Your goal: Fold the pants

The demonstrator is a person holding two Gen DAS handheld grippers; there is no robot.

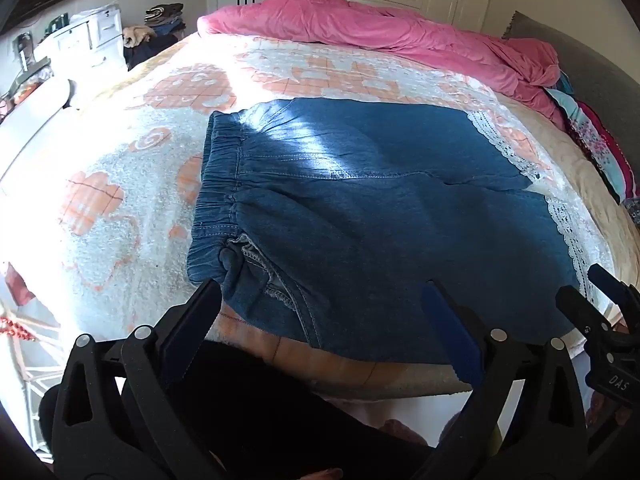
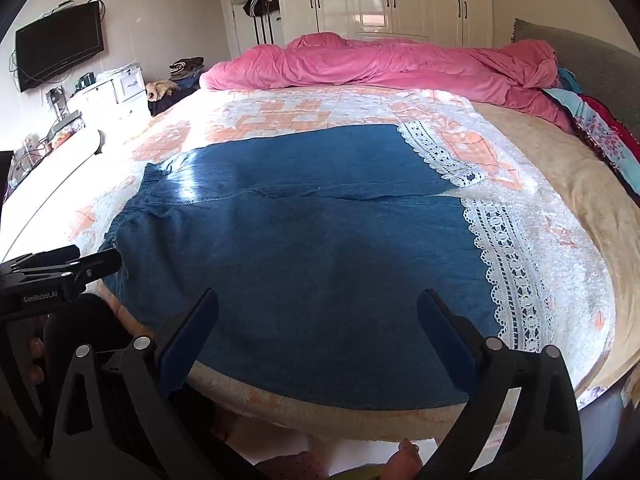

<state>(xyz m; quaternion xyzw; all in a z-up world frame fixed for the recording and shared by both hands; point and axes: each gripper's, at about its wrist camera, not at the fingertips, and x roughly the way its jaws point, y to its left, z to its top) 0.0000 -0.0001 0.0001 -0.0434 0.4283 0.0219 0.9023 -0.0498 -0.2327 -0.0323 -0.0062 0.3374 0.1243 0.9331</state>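
We see the blue pants (image 1: 360,200) spread flat on the patterned bedspread (image 1: 120,184), waistband toward nine o'clock and lace hems toward three. Our left gripper (image 1: 324,300) and right gripper (image 2: 318,308) hover at six o'clock over the near edge, jaws wide apart, clamping nothing.

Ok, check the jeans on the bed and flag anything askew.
The jeans mostly lie flat on the bedspread, lace hems apart. One oddity: at the near end of the elastic waistband, the corner is bunched and turned over, showing the inside seam. Nothing looks damaged.
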